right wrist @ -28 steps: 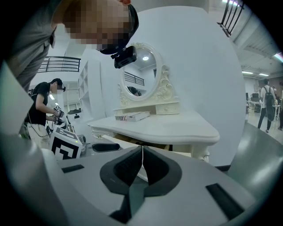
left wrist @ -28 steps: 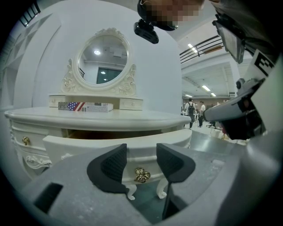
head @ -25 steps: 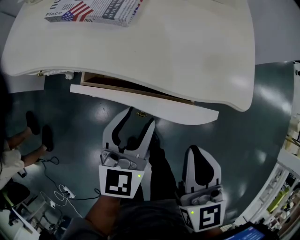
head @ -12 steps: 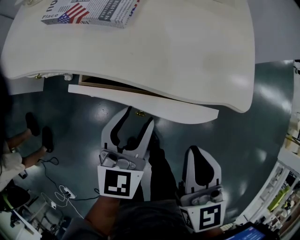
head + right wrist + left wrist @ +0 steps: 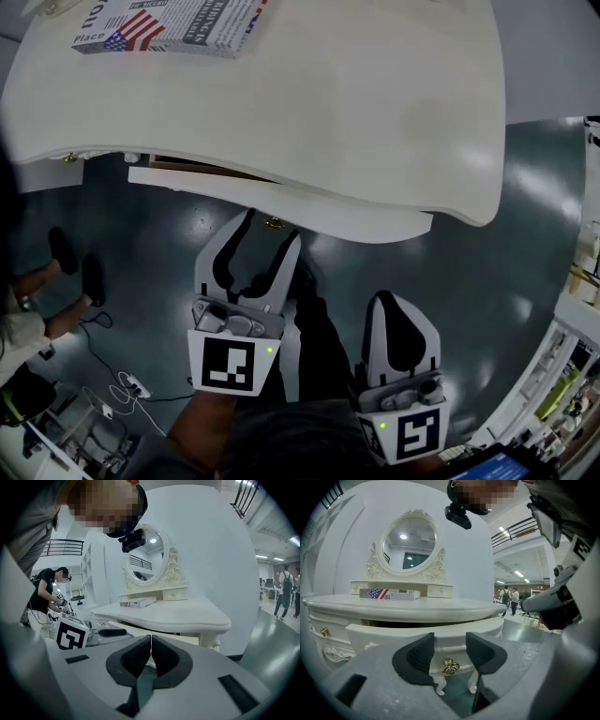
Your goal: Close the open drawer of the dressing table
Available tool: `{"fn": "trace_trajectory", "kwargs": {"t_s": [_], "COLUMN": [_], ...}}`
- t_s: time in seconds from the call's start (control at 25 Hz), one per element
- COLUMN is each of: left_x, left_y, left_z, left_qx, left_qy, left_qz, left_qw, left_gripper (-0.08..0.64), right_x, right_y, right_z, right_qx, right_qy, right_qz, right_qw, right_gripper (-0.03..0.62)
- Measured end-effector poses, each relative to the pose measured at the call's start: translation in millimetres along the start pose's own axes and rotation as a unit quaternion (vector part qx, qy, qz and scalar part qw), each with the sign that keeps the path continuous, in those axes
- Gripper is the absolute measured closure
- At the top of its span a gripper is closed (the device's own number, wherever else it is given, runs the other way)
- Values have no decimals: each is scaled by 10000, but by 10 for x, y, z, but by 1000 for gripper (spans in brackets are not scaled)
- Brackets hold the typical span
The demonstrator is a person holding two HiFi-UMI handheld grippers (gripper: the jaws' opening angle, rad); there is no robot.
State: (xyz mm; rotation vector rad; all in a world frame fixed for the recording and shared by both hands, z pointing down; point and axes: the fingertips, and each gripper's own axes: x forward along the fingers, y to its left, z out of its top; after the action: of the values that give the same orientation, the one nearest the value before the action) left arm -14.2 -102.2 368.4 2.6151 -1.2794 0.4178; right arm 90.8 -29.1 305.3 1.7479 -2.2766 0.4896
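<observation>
Grey floor [image 5: 487, 272] below: left claw [image 5: 449, 645], spread, frames the gold knob [image 5: 450, 666] of the drawer [image 5: 366, 223], which stands partly open under the counter [image 5: 375, 112]. A square, even push on its front seems best. Right claw [image 5: 151, 644] is pressed together, empty.

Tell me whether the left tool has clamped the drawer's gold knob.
No, the left tool's jaws stand apart, with gaps either side of the gold knob.

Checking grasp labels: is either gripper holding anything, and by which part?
Nothing held: left gripper open, drawer knob between its tips, unclamped; right gripper shut, empty.
</observation>
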Motion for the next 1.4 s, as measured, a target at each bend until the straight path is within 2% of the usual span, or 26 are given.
{"fn": "trace_trajectory", "kwargs": {"t_s": [0.52, 1.4], "left_x": [98, 272], "left_y": [36, 112], "left_z": [48, 108], "left_qx": [4, 127], "left_qy": [-87, -74], "left_qz": [50, 48], "left_qw": [9999, 9999], "left_gripper": [337, 337], "right_x": [-4, 40], "right_y": [-87, -208], "right_z": [-39, 41], "right_qx": [-1, 54], "right_qy": [113, 22], "right_qz": [-20, -131], "right_qw": [9999, 9999], "right_gripper": [578, 578]}}
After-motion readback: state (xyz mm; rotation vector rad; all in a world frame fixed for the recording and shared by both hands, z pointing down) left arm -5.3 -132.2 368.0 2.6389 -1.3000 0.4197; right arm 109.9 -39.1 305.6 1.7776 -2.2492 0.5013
